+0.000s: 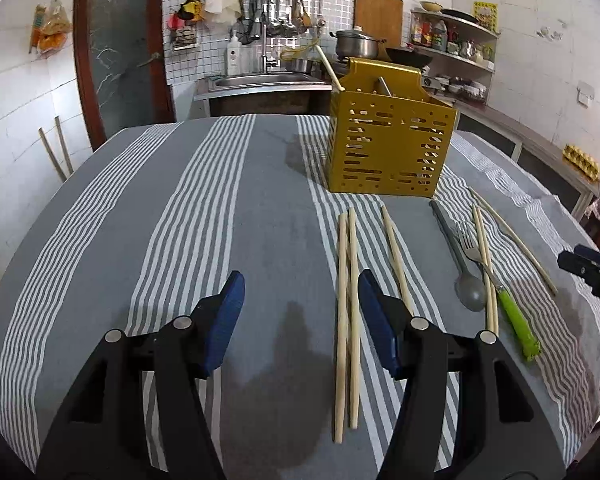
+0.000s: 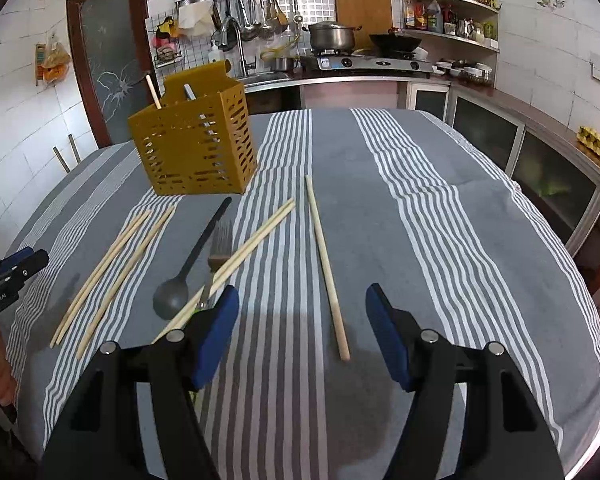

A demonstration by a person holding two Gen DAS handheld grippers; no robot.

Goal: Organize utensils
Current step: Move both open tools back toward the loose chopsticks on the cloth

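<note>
In the left wrist view, the left gripper (image 1: 300,312) hung released above the striped tablecloth (image 1: 180,240), a pair of chopsticks (image 1: 347,320) lying between its jaws, untouched. The yellow caddy (image 1: 388,148) stood beyond (already holding utensils).

In the right wrist view, the right gripper (image 2: 302,320) gaped empty over a single chopstick (image 2: 327,268); grey spoon (image 2: 188,264) and fork (image 2: 218,256) lay left of it.

A gold perforated caddy (image 1: 388,148) stands upright ahead of the left gripper (image 1: 300,320), one chopstick poking out. Pale chopsticks (image 1: 347,312), a grey spoon (image 1: 462,264) and a green-handled fork (image 1: 500,292) lie flat before it; a single chopstick (image 2: 326,268) lies between the right gripper's (image 2: 302,332) spread fingers.
</note>
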